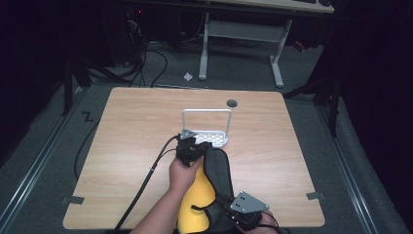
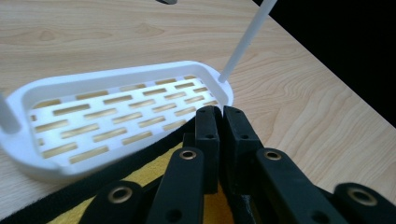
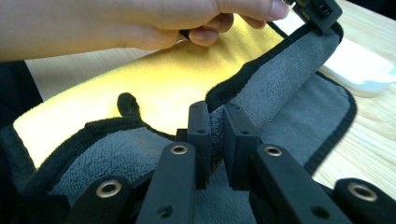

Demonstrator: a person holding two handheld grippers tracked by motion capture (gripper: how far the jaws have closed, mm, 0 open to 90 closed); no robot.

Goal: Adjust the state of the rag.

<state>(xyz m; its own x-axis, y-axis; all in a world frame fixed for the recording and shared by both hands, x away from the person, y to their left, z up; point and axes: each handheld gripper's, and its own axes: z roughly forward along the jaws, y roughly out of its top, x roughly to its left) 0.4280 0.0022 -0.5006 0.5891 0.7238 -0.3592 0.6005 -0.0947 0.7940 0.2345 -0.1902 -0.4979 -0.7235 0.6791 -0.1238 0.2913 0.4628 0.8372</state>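
A cloth (image 1: 197, 200), yellow on one face and grey with black edging on the other, lies folded over on the wooden table's near middle. My left gripper (image 1: 200, 145) is shut on the cloth's far corner, right at the near rim of a white slotted tray (image 1: 220, 142) with a tall wire handle (image 1: 207, 111). In the left gripper view the jaws (image 2: 222, 112) stand almost together over the black edging (image 2: 70, 196), touching the tray (image 2: 93, 84). My right gripper (image 1: 223, 201) is shut on the cloth's near edge; in its view the grey pile (image 3: 280, 93) is pinched between the jaws (image 3: 215, 109).
The table (image 1: 131, 126) has a round cable hole (image 1: 232, 103) behind the tray. Its near edge runs just below my right hand. Beyond the table stand white desk legs (image 1: 277, 58), and cables lie on the dark floor.
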